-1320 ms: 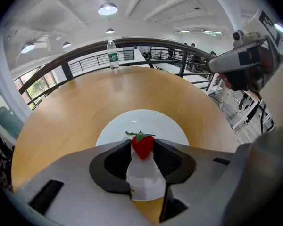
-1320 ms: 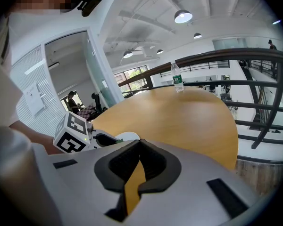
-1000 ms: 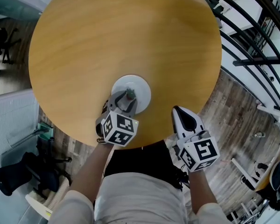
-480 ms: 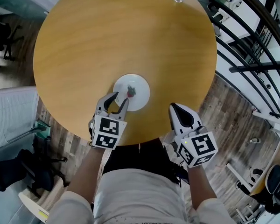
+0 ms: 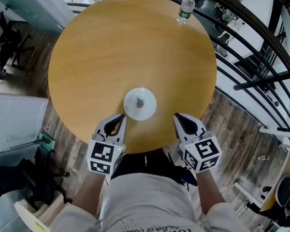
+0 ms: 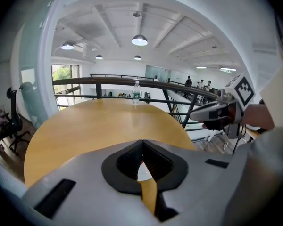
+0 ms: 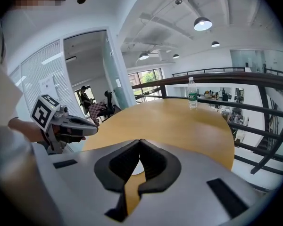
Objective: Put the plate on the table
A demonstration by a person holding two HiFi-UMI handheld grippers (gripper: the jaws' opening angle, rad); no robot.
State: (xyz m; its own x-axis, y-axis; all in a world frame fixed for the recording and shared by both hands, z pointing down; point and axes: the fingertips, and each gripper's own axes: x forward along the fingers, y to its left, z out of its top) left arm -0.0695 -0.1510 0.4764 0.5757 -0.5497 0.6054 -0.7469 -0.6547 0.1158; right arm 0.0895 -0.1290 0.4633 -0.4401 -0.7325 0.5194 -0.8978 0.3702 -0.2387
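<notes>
Wooden table [image 5: 111, 47] bears a small white plate [image 5: 147, 105], dark-centred; left tongs [image 5: 122, 116] just closed, right tongs [image 5: 177, 116] closed, both empty

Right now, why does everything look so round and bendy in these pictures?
Left gripper view: a wide lens bows the railing into an arc, blackens the corners, and the ceiling lamp glares white. Right gripper view: same bowing and dark rim. Head view: sharp and evenly lit, table crisp, only edges curve.
</notes>
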